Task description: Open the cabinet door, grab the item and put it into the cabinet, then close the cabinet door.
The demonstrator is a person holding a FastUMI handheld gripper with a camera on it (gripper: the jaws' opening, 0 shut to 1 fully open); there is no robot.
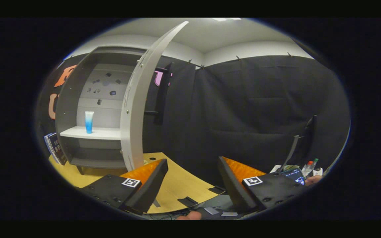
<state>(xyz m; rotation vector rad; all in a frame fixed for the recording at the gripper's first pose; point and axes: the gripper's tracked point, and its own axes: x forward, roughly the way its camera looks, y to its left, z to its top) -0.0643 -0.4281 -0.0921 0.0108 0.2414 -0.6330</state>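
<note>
The gripper (193, 172) is held level above the tabletop (177, 185), pointing toward the black cloth wall, with its jaws released: the two fingers (150, 185) stand well apart and nothing lies between them. Only bare wooden tabletop and the cloth wall show in the gap.

The cabinet (74, 109) stands on the tabletop, beyond and to the left of the left finger. Its door (137, 105) is swung open, the door's edge facing the camera, with the lower end of the door just beyond the left fingertip. No part of the gripper touches the door.

The item, a tube (89, 122) with a white top and a blue lower half, stands upright on the white shelf (94, 133) inside the cabinet, toward the shelf's left side. The compartment below the shelf holds nothing visible.

Some flat dark packages (55, 148) lean against the cabinet's left outer side. Beyond the right finger, a small screen (294, 174) and two bottles (309, 167) sit near the tabletop's far right. A fingertip (190, 216) of a person shows below the fingers.
</note>
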